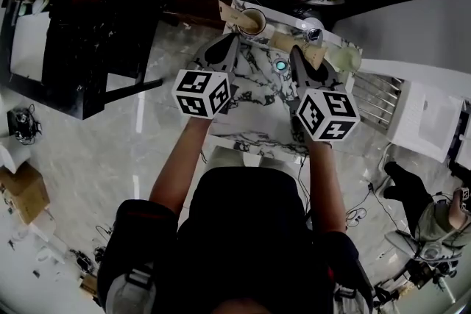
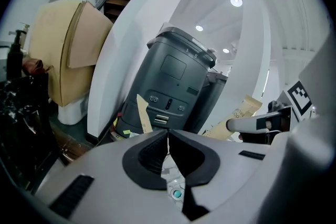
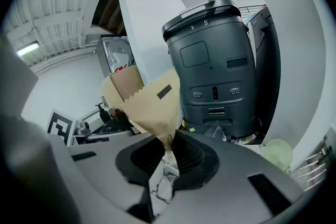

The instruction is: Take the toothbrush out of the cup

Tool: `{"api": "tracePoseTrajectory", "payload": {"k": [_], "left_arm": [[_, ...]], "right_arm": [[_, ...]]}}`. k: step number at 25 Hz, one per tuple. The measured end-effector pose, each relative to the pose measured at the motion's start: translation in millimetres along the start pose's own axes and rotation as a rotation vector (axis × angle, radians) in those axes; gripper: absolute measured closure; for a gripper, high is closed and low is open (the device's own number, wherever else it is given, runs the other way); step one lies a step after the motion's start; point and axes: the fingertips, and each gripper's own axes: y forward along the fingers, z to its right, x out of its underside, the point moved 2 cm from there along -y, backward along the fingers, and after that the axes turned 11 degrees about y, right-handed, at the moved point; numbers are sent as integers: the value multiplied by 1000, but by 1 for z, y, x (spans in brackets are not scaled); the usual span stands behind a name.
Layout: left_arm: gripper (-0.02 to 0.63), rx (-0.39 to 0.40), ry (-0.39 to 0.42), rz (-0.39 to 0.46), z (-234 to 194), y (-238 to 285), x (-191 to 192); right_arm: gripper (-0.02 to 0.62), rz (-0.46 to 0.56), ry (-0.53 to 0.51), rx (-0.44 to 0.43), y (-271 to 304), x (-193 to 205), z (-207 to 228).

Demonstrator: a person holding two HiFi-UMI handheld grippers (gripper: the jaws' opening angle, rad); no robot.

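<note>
The right gripper [image 1: 296, 54] is pinching the toothbrush [image 1: 313, 54], which is wrapped in tan paper. In the right gripper view the jaws are standing a little apart and pressing on the wrapper's narrow lower end. The rest of the wrapper is fanning up and to the left, with its zigzag edge on top. The toothbrush is hanging clear of the cup [image 1: 252, 20] and over the far right part of the table [image 1: 257, 95].

The cup is standing upright at the table's far edge, between the two grippers and beyond their tips. Its dark mouth is showing in the head view. Whether anything is sitting inside it cannot be told.

The left gripper [image 1: 232, 40] is hovering just left of the cup with its jaws fully together and nothing between them — in its own view the black pads are meeting in a thin seam. Through the gap below that seam, the marbled table and a small teal disc [image 2: 177, 194] are showing. In the same view the wrapped toothbrush is crossing the right side, held by the other gripper.

A dark grey machine [image 2: 176, 86] is standing behind the table in both gripper views. A pale green round thing [image 3: 277, 153] is lying near the table's right end.
</note>
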Motion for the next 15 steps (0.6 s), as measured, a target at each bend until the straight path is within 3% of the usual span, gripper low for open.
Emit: {"api": "tracePoseTrajectory", "payload": {"k": [6, 10, 15], "left_arm": [[593, 13, -49, 22, -8, 11, 6], [471, 35, -79, 31, -9, 24, 6], [443, 28, -75, 12, -11, 37, 8]], "right_arm": [[531, -18, -7, 10, -4, 6, 3], [531, -21, 5, 15, -5, 8, 7], [531, -26, 6, 14, -4, 8, 9]]}}
